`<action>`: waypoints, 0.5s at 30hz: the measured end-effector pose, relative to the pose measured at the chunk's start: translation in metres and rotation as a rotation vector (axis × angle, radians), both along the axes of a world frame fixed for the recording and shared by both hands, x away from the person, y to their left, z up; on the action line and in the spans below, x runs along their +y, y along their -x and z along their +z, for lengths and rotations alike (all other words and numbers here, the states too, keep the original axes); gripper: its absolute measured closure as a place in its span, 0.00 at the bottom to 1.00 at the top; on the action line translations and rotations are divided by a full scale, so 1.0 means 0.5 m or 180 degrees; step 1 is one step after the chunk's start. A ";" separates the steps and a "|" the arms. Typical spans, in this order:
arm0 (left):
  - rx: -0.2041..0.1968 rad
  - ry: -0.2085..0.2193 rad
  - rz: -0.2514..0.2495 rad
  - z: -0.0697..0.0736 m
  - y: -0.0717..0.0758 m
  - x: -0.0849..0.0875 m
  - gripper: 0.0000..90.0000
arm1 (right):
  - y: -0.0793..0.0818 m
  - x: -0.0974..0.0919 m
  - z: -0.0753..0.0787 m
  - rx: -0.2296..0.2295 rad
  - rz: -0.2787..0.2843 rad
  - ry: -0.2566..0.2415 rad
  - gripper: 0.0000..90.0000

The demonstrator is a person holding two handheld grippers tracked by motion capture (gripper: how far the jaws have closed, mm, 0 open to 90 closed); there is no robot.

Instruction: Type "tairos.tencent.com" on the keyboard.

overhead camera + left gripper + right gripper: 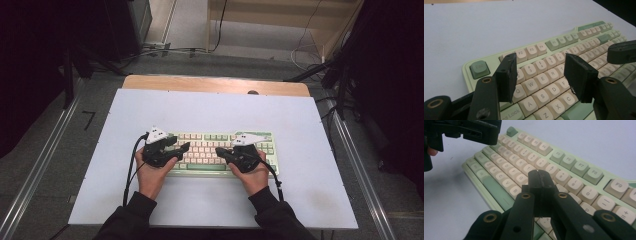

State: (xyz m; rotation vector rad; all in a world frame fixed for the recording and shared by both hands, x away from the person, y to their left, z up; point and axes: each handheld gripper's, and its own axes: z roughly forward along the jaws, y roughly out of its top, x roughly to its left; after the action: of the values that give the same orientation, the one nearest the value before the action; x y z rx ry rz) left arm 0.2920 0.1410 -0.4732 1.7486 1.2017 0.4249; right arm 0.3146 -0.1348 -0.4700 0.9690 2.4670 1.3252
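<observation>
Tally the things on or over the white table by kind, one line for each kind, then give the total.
Keyboard: 1
Grippers, the left gripper with jaws apart and the right gripper with jaws together: 2
Hands, the left hand and the right hand: 2
Total: 5

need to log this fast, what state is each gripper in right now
left gripper: open, nothing between its jaws, above the green and cream keyboard
right gripper: closed, empty, over the same keyboard

Grey floor (60,150), perhaps carpeted
</observation>
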 end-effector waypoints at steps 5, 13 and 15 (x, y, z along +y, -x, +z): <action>0.0008 0.0004 -0.0010 0.001 0.002 0.000 0.50 | -0.005 -0.013 0.003 0.0005 -0.0057 -0.0059 0.81; -0.0047 0.0060 -0.0227 0.005 0.011 -0.004 0.97 | -0.011 -0.032 0.005 -0.0001 -0.0175 -0.0098 0.70; -0.0016 0.0051 -0.0338 0.003 0.012 -0.009 1.00 | -0.012 -0.034 0.004 0.0007 -0.0195 -0.0101 0.70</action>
State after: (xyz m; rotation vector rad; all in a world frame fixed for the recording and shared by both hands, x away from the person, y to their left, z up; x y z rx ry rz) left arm 0.2860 0.1368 -0.4715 1.7874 1.1002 0.3556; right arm 0.3205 -0.1516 -0.4680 1.0449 2.4046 1.3485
